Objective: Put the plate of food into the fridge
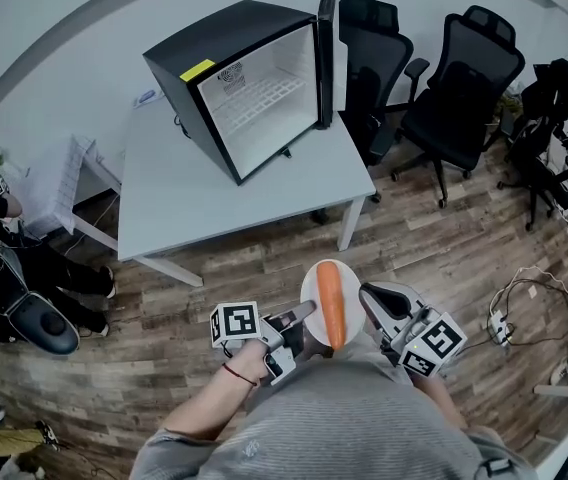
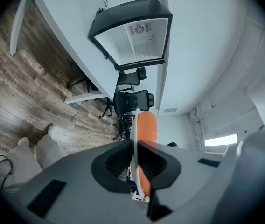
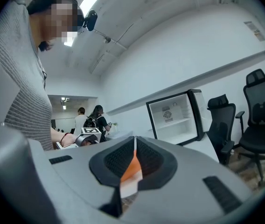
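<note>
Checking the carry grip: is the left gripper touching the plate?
Touching. The left gripper view shows the left gripper with its jaws shut on the rim of the plate, with no gap.

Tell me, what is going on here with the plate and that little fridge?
A person carries a white round plate with a long orange carrot on it, the left gripper and the right gripper clamped on opposite edges. Ahead, the small black fridge sits on a pale grey table, its door open. The plate is not yet inside; it hangs over the wooden floor, short of the table.
</note>
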### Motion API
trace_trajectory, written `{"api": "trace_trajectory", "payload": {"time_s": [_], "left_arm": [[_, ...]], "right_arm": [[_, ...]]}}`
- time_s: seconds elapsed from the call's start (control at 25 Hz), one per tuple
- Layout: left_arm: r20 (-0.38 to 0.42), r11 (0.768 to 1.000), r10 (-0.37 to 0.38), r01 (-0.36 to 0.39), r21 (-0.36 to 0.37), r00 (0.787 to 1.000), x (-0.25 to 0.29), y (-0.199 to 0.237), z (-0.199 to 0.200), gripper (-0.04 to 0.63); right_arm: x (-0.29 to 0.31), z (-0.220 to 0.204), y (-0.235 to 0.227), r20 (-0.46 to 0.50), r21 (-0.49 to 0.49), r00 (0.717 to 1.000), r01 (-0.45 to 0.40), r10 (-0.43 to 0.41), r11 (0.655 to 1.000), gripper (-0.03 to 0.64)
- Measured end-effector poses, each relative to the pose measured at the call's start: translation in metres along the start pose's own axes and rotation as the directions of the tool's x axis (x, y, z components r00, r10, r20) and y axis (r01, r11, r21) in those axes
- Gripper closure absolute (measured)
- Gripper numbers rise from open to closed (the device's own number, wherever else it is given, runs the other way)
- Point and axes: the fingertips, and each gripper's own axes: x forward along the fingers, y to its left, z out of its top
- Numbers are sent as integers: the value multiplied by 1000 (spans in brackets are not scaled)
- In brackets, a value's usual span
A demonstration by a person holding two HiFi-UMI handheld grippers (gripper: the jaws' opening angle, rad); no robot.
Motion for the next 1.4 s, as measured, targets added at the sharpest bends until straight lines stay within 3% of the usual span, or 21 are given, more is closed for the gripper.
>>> {"api": "trace_trajectory", "payload": {"time_s": [0.8,1.12,1.4], "left_arm": [[184,999,-35,41,-24,982,126,-55,122,563],[251,999,-21,33,-43,968,158,-59,153,563],[271,998,-14,30,-56,962,160,-55,173,563]], "right_arm": [[61,64,-183,-37,-11,991,-131,131,991,601],[80,74,-223,-48,-3,979,-200,199,980,601],[97,73,-232,-50,9,977,-205,205,979,601]]}}
